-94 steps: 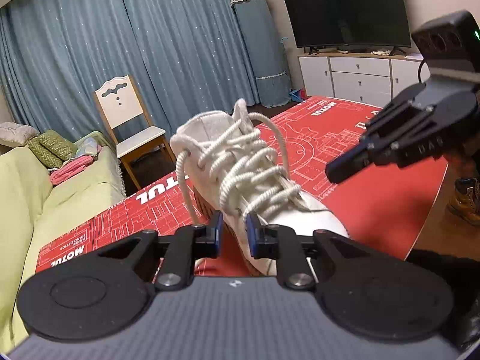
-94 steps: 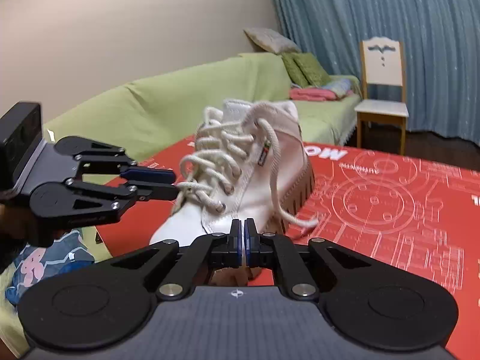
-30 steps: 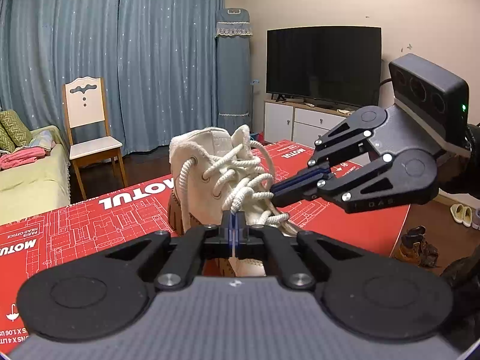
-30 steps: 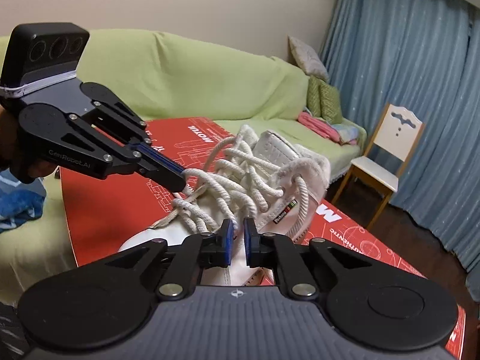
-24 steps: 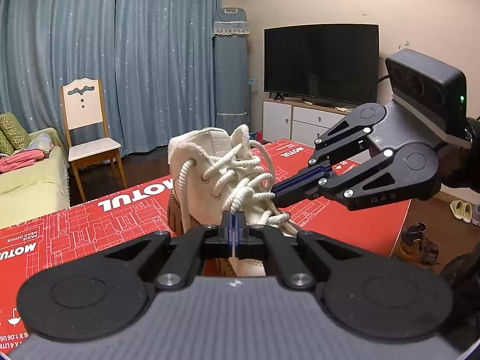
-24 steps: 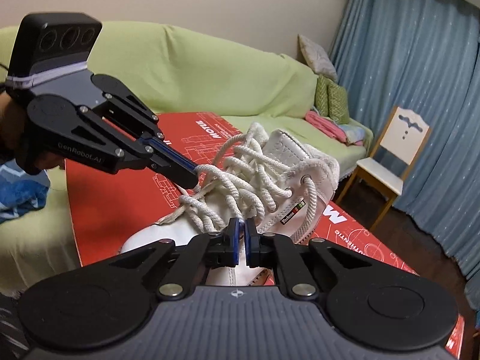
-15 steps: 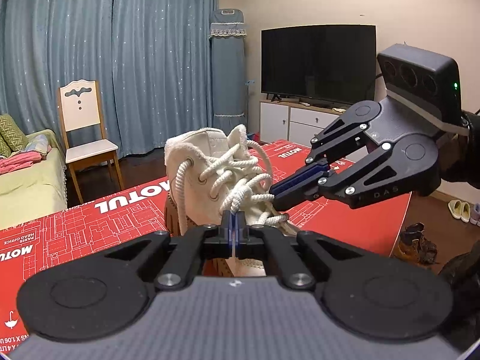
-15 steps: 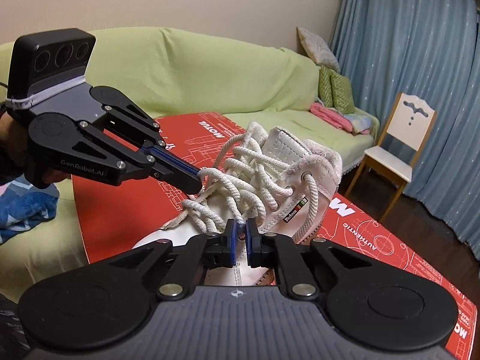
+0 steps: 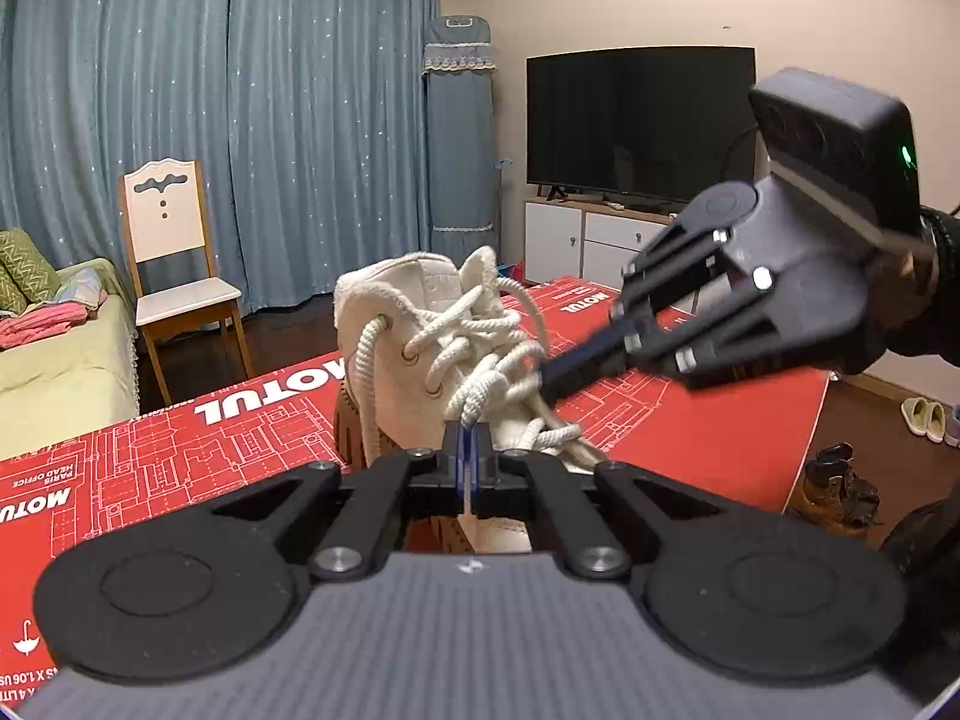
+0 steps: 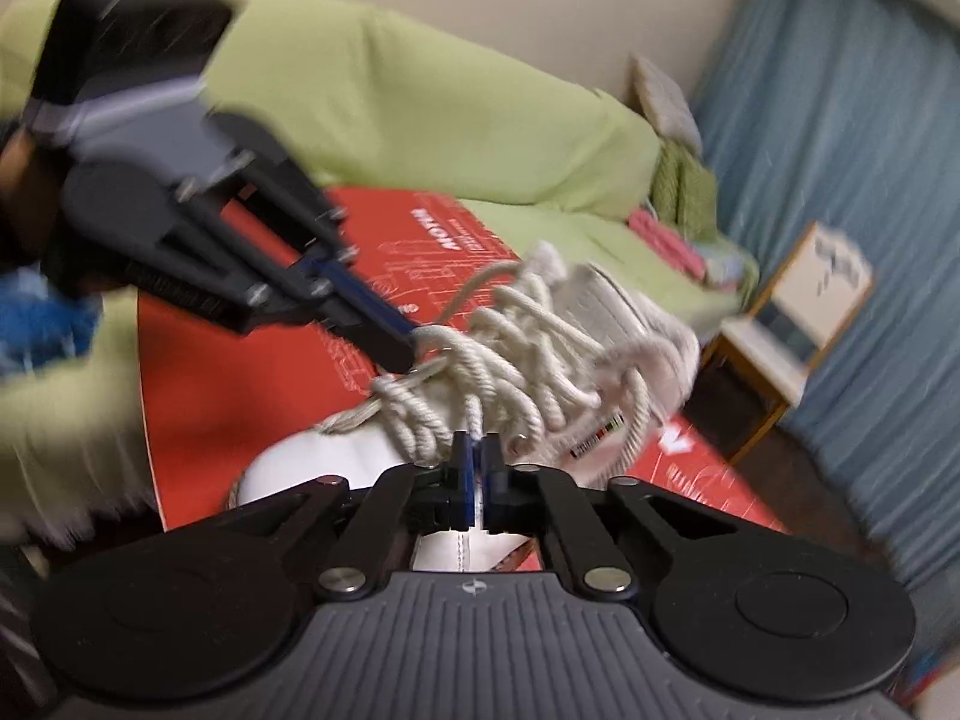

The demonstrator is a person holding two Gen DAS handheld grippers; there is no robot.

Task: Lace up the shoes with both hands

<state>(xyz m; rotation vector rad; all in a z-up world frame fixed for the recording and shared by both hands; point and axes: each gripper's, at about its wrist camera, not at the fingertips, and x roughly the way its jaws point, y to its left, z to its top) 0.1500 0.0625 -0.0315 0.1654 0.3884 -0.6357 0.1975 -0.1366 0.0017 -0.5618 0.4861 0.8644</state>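
Your left gripper (image 9: 467,450) is clamped on a strand of the white lace (image 9: 480,387), as it was a second ago, low over the eyelets. At centre the cream shoe (image 9: 414,324) stands on the red mat (image 9: 198,444), its lacing bunched and slack. On the right, your right gripper (image 10: 477,468) has just pinched a strand too; a second ago its jaws stood slightly apart. Its view is now motion-blurred. With both ends gripped, you look set to draw the lacing tight.
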